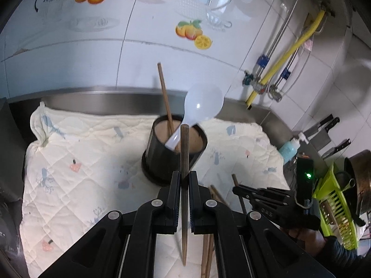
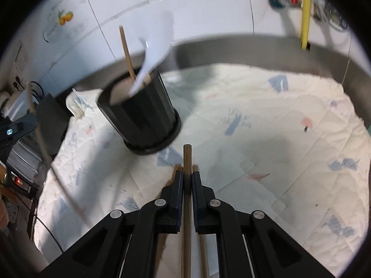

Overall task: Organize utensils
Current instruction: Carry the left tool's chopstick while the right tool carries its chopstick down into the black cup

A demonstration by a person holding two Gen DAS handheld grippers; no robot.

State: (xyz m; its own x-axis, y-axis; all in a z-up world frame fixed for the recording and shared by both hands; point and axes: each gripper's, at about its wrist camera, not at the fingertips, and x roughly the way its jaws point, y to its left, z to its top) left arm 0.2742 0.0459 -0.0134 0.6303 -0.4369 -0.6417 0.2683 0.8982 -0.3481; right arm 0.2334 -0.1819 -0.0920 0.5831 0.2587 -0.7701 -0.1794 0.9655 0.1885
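My left gripper (image 1: 184, 176) is shut on a dark chopstick (image 1: 184, 143) whose blunt end points at the black utensil holder (image 1: 171, 155) just ahead. A white spoon (image 1: 204, 105) and a brown chopstick (image 1: 165, 97) stand in that holder. My right gripper (image 2: 187, 173) is shut on another chopstick (image 2: 187, 157), low over the quilted cloth (image 2: 278, 115). The holder (image 2: 143, 115) stands ahead of it to the left. Loose chopsticks (image 1: 216, 195) lie on the cloth under both grippers. In the left wrist view the right gripper (image 1: 238, 190) is at the lower right.
A steel counter rim (image 1: 104, 97) and a tiled wall stand behind the cloth. To the right are a yellow hose (image 1: 289, 55), knives (image 1: 324, 127), a blue bottle (image 1: 288, 149) and a green dish rack (image 1: 334, 206) with a pot.
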